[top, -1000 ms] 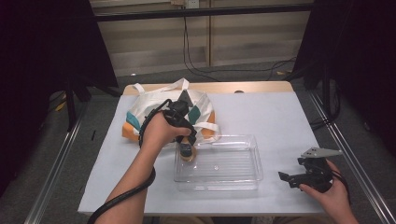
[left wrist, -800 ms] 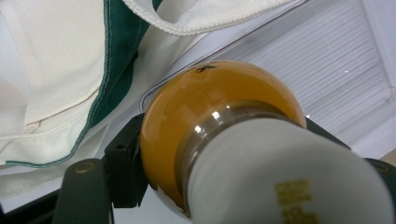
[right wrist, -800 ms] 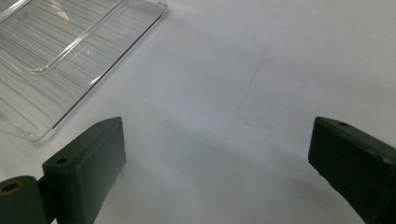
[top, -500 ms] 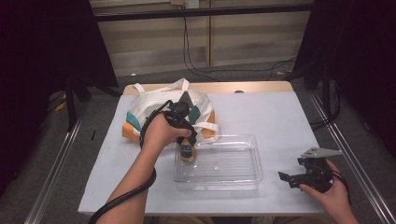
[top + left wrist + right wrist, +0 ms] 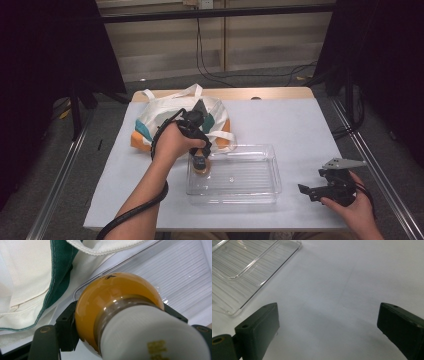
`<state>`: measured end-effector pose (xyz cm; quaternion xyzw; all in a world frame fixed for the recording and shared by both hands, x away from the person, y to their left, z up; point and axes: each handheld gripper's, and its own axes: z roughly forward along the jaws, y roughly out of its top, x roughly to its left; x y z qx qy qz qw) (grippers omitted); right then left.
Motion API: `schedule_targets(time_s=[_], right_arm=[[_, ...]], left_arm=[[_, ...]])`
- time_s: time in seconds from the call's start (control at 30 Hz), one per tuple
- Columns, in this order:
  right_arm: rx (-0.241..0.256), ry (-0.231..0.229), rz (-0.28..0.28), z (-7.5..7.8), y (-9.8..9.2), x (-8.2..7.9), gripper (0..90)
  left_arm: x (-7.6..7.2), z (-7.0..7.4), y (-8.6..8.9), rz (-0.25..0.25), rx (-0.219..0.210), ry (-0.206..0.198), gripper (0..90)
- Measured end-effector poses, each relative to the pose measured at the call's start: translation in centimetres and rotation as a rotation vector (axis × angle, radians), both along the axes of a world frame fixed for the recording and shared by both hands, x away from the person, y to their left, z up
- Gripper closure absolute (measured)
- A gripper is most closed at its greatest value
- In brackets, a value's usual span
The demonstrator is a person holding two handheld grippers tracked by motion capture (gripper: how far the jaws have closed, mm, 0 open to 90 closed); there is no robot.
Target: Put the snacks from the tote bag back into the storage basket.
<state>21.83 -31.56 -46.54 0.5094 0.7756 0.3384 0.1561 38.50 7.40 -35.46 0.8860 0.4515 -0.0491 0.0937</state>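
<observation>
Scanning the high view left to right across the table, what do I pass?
Tote bag → left hand-held gripper gripping the orange bulb → clear tray → right hand-held gripper.

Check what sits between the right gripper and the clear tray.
Nothing: the high view shows only bare white table between the right gripper and the clear tray. The right gripper view shows the same bare stretch, its jaws wide open.

1. A pale grey rectangular tabletop (image 5: 300, 130) with a wooden far edge.
2. A clear ribbed plastic tray (image 5: 250, 177) lies on it.
3. A cream, teal and orange cloth bag (image 5: 155, 120) lies just beyond the tray's left end.
</observation>
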Motion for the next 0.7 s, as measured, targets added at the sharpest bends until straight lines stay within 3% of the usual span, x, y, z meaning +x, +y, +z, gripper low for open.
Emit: schedule_targets(time_s=[0.3, 0.7], right_arm=[[0.0, 0.002, 0.0, -0.01, -0.02, 0.01, 4.1], [-0.003, -0.002, 0.006, 0.0, 0.06, 0.02, 4.1]], left_arm=[[-0.03, -0.19, -0.25, -0.022, 0.014, -0.008, 30.1], [-0.41, -0.35, -0.11, -0.035, -0.005, -0.032, 29.8]])
